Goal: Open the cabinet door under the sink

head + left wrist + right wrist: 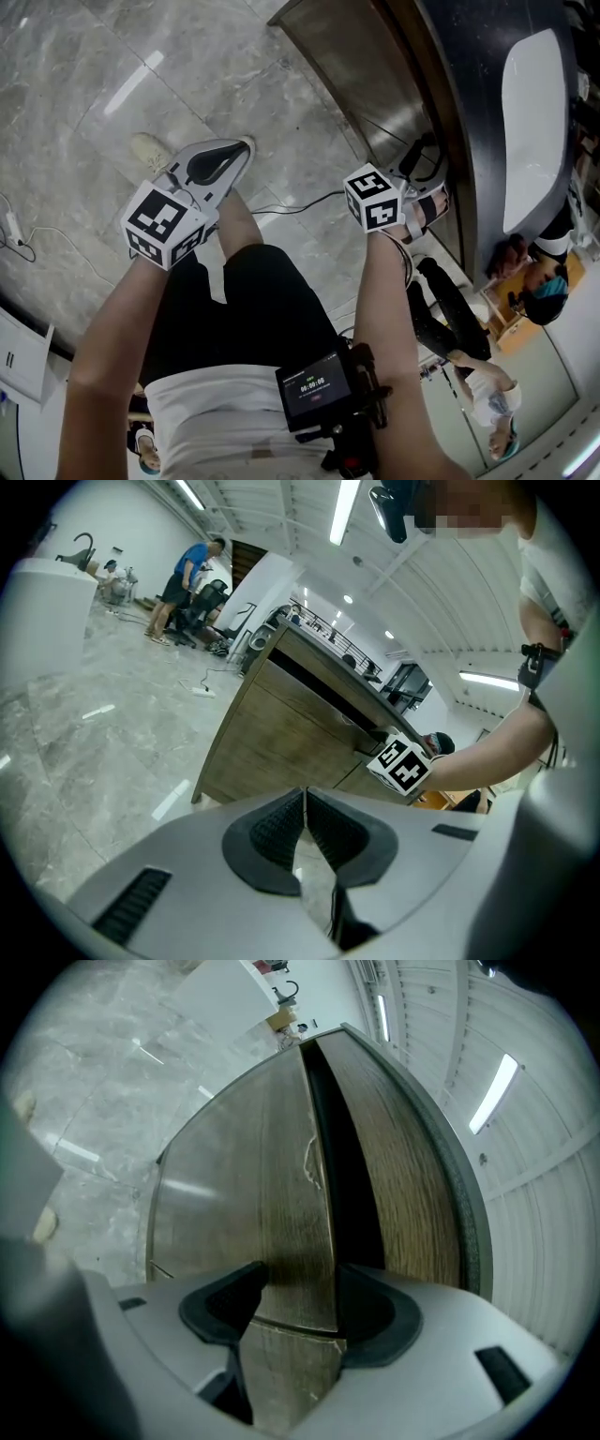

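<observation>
The wooden cabinet door stands under the dark counter with the white sink. My right gripper is at the door's top edge, just below the counter. In the right gripper view its jaws stand wide open, with the door's edge between the pads. A dark gap runs between that door and the panel beside it. My left gripper hangs over the floor, away from the cabinet, shut with nothing in it; its pads meet. The left gripper view shows the cabinet and the right gripper's marker cube.
A black cable trails over the grey marble floor toward the cabinet. The person's white shoe is beside the left gripper. A power strip lies at far left. Several people stand far across the room.
</observation>
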